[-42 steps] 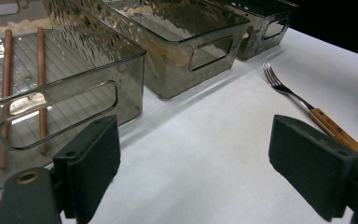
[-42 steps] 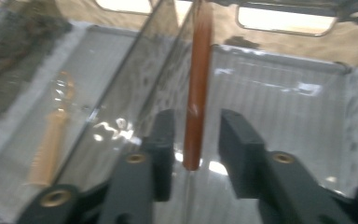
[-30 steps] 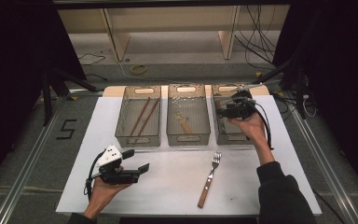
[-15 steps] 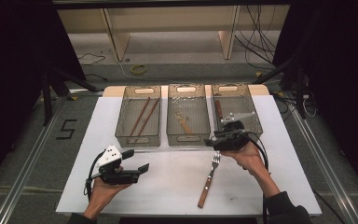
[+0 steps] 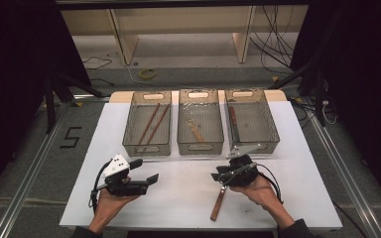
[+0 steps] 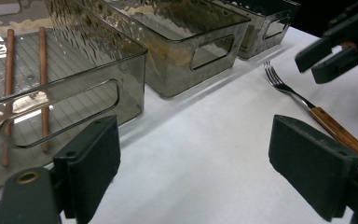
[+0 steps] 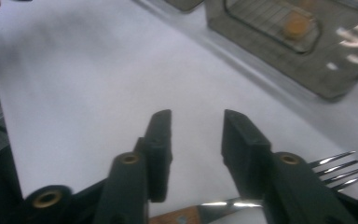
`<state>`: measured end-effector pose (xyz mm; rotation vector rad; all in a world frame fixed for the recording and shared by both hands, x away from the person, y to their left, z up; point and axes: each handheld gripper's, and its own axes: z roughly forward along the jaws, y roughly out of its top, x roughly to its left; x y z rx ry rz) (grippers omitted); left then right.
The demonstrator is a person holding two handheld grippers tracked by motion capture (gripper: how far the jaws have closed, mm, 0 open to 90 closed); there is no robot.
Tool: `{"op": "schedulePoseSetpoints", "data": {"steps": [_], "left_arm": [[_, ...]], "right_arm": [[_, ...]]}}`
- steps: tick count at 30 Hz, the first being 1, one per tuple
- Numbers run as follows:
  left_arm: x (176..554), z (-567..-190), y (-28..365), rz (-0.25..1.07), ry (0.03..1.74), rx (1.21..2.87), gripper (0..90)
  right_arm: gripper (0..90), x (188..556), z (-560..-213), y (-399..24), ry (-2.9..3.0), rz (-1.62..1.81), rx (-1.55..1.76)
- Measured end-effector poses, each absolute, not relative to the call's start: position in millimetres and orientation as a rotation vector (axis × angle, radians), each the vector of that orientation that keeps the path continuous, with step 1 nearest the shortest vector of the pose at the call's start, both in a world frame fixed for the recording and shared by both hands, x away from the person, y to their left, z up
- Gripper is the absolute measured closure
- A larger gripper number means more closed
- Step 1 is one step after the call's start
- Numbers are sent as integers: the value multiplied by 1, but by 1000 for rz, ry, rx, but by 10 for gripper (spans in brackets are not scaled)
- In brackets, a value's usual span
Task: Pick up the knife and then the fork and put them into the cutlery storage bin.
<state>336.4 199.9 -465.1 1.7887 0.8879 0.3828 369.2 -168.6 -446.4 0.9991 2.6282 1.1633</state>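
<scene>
A: Fork (image 5: 219,197) — where was it?
B: It lay flat on the white desk (image 5: 178,198), in front of the three clear bins, wooden handle toward the person.
A: And the right tongs (image 5: 218,177)?
B: They hung just over its metal neck, jaws partly apart and just closing in, pads gripping nothing; the tines (image 7: 342,170) poked out beside them.
A: The left tongs (image 5: 146,171)?
B: Wide apart, empty, well left of the fork.
</scene>
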Motion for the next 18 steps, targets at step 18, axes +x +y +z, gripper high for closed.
{"op": "schedulePoseSetpoints", "data": {"steps": [18], "left_arm": [[336, -465, 200, 382, 889, 1790, 160]], "right_arm": [[882, 335, -471, -148, 2816, 1059, 865]]}}
